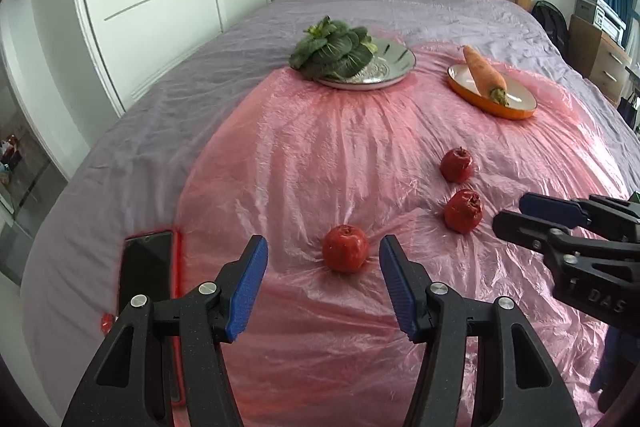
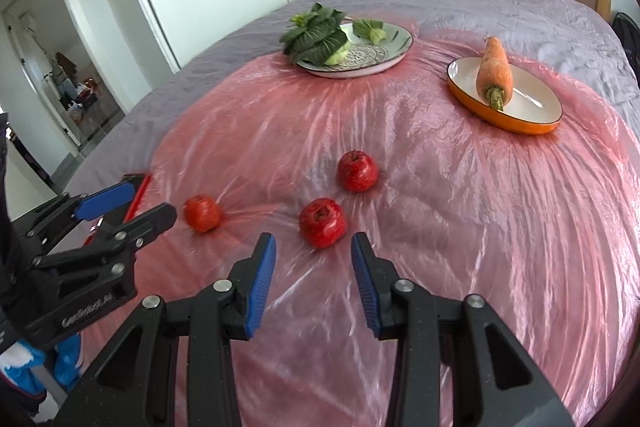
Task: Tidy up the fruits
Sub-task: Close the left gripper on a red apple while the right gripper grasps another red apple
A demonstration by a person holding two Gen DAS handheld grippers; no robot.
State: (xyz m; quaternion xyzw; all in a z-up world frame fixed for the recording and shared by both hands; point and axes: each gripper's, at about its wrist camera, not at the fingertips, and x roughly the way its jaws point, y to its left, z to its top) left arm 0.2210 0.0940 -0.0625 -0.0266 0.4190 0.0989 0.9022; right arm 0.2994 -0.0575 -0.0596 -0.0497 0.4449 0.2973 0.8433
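Note:
Three red apples lie on a pink plastic sheet [image 1: 304,155] on the bed. My left gripper [image 1: 324,247] is open and empty, with the nearest apple [image 1: 345,247] just beyond its fingertips. My right gripper [image 2: 314,245] is open and empty, with another apple [image 2: 323,222] just beyond its tips. The third apple [image 2: 357,171] lies farther back. The right gripper also shows in the left wrist view [image 1: 516,213], beside the middle apple [image 1: 463,211]. The left gripper shows in the right wrist view [image 2: 132,205], next to the left apple [image 2: 202,213].
A patterned plate [image 1: 394,61] with leafy greens [image 1: 332,49] sits at the back of the sheet. An orange-rimmed oval dish [image 1: 516,99] holds a carrot [image 1: 482,67]. A black phone in a red case [image 1: 146,267] lies at the sheet's left edge. Wardrobe and headboard stand behind.

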